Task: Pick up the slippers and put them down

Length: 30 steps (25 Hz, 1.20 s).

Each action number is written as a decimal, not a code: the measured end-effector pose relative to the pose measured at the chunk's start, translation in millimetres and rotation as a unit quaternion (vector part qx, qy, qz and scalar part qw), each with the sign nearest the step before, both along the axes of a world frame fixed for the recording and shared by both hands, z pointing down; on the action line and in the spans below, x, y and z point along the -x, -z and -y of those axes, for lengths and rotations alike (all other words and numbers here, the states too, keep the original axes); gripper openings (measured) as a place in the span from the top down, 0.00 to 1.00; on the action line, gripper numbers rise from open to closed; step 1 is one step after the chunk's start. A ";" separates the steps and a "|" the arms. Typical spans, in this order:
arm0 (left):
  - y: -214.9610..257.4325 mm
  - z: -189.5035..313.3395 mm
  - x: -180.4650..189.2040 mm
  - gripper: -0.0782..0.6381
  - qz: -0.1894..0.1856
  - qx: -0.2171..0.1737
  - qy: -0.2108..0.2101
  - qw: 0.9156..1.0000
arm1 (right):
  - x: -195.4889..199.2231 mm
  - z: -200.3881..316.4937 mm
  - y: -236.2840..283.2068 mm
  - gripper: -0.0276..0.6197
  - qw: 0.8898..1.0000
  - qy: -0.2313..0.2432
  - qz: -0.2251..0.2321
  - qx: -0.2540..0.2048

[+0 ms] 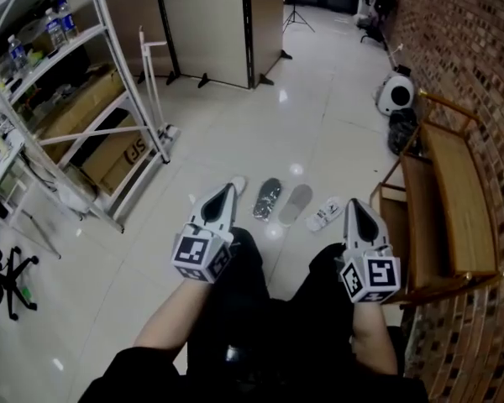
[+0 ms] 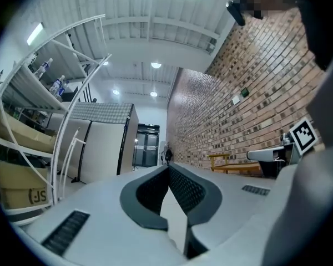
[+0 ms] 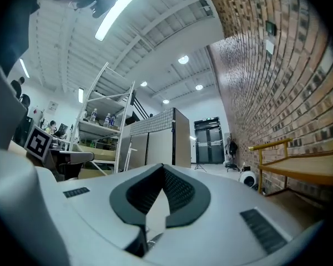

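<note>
The left gripper (image 1: 228, 191) and right gripper (image 1: 354, 206) hover with jaws pinched together, empty, over the glossy pale tiled floor (image 1: 235, 124), grey flat slippers (image 1: 296, 203) lying between them.

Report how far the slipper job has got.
Done: nothing that shows. The dark slipper, grey slipper and white slipper all lie on the floor ahead of the person.
In hand: nothing. The left hand-held gripper and right hand-held gripper are both shut and empty.
Left: picking the slippers up and putting them down.
</note>
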<state>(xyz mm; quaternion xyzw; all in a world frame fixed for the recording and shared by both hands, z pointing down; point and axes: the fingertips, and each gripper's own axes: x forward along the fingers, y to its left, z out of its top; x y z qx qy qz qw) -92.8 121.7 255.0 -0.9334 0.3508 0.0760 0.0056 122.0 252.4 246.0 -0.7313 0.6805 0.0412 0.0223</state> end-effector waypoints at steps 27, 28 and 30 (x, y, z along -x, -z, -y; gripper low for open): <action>-36.3 -27.9 31.4 0.89 0.053 -0.027 0.002 0.998 | -27.4 -37.7 -41.3 0.95 0.999 -0.046 0.015 0.019; -40.0 -27.4 34.9 0.89 0.053 -0.030 0.003 0.998 | -26.5 -39.0 -41.7 0.95 0.999 -0.047 0.014 0.019; -43.0 -25.1 40.7 0.89 0.049 -0.023 0.007 0.999 | -26.8 -39.2 -42.3 0.95 0.999 -0.047 0.015 0.015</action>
